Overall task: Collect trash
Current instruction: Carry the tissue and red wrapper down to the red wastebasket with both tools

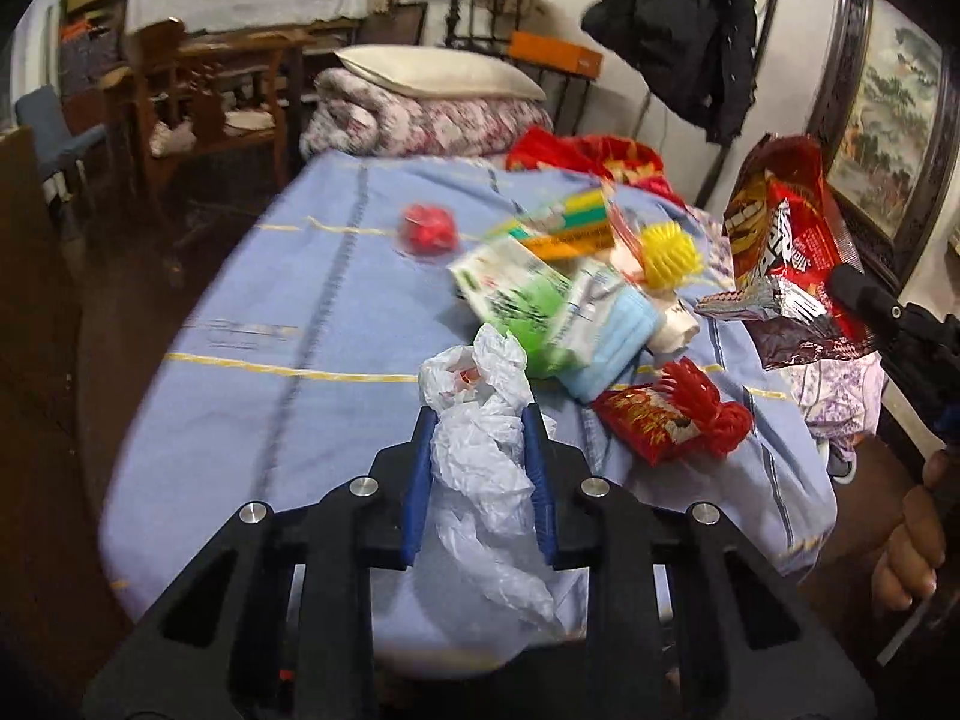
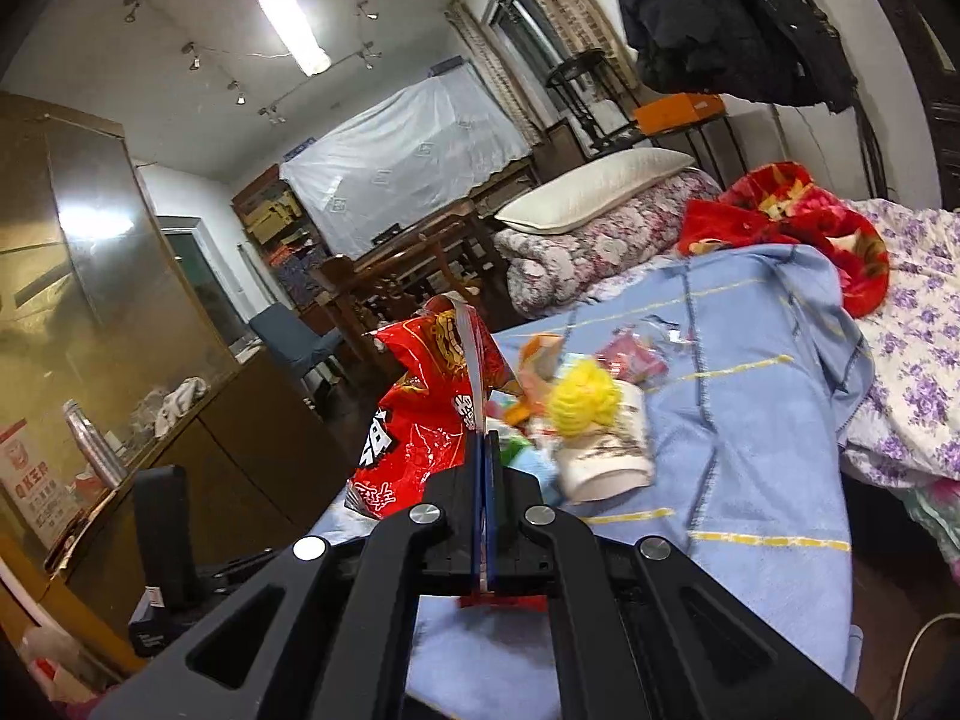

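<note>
My left gripper (image 1: 477,420) is shut on a crumpled white plastic bag (image 1: 480,468) just above the blue blanket (image 1: 270,330). Its blue pads press the bag from both sides, and the bag spills out above and below them. Held up at the right of the left wrist view is a big red snack bag (image 1: 780,240). My right gripper (image 2: 485,438) is shut on the edge of that red snack bag (image 2: 426,420). A pile of trash lies on the blanket: a green and white carton (image 1: 516,300), a blue face mask (image 1: 618,336), a small red wrapper (image 1: 648,426), a yellow spiky ball (image 1: 666,255).
A red ball (image 1: 429,228) lies alone further back on the blanket. A white paper cup (image 2: 606,450) lies on its side in the pile. A folded quilt with a pillow (image 1: 438,78), a red blanket (image 2: 792,222), wooden chairs and a hanging black coat (image 1: 678,30) stand behind. A hand (image 1: 912,540) shows at right.
</note>
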